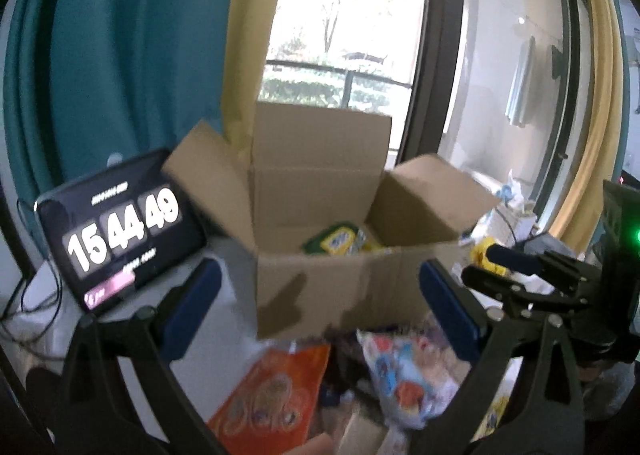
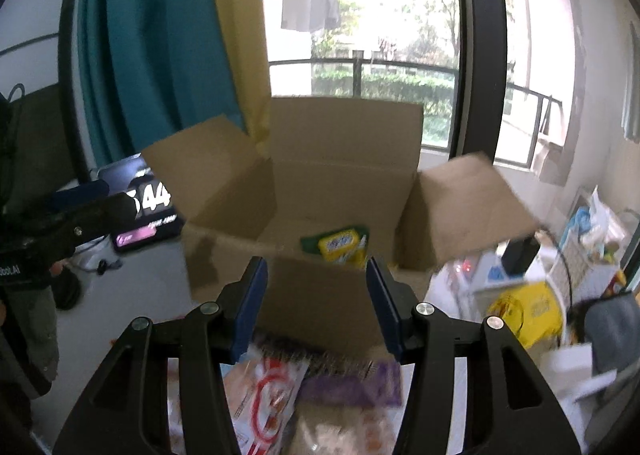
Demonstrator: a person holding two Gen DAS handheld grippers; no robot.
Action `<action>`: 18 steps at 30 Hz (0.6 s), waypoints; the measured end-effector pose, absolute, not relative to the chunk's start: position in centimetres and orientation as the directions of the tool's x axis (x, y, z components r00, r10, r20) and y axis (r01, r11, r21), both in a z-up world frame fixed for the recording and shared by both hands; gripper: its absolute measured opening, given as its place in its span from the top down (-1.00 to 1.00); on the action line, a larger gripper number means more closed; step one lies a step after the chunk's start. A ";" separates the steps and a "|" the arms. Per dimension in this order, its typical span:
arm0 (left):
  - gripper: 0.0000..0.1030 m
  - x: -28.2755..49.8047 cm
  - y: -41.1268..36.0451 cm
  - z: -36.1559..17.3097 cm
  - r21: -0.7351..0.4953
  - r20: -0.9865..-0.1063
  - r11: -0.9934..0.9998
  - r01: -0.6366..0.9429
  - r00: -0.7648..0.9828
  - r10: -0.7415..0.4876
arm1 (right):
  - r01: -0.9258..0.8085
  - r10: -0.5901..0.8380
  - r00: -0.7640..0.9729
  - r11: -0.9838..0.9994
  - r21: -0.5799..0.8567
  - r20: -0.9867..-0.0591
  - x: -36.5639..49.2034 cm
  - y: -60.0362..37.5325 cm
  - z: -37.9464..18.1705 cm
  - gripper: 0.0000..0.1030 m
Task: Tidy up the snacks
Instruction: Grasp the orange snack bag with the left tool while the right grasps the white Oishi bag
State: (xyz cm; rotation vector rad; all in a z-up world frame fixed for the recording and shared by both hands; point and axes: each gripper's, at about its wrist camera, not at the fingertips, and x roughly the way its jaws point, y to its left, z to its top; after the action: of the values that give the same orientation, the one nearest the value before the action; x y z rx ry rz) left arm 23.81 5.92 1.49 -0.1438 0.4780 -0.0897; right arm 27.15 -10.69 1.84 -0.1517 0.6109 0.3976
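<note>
An open cardboard box (image 1: 320, 287) stands on the table, flaps spread; it also shows in the right wrist view (image 2: 320, 295). A green and yellow snack pack (image 1: 340, 241) lies inside it, also in the right wrist view (image 2: 340, 245). My left gripper (image 1: 320, 303) is open and empty, in front of the box above an orange snack bag (image 1: 268, 395) and a white and blue bag (image 1: 404, 375). My right gripper (image 2: 316, 295) is open and empty, above a red and white pack (image 2: 268, 395) and a purple pack (image 2: 352, 387). The right gripper also appears in the left wrist view (image 1: 520, 271).
A tablet showing a clock (image 1: 120, 227) leans left of the box; it also shows in the right wrist view (image 2: 148, 215). A yellow bag (image 2: 528, 311) and cluttered items lie at the right. Teal and yellow curtains and a window stand behind.
</note>
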 end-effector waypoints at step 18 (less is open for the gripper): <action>-0.94 21.6 9.8 -8.3 -0.196 -0.678 0.981 0.006 0.722 -0.140 | -0.422 0.350 0.593 0.902 0.091 -0.725 24.9 -10.1 -4.4 -0.43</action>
State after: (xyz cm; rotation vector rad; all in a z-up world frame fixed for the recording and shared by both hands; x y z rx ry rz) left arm 21.64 9.77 -8.28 -0.1854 0.7611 -0.0816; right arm 24.85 -10.10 -4.35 -0.0940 0.8214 0.4492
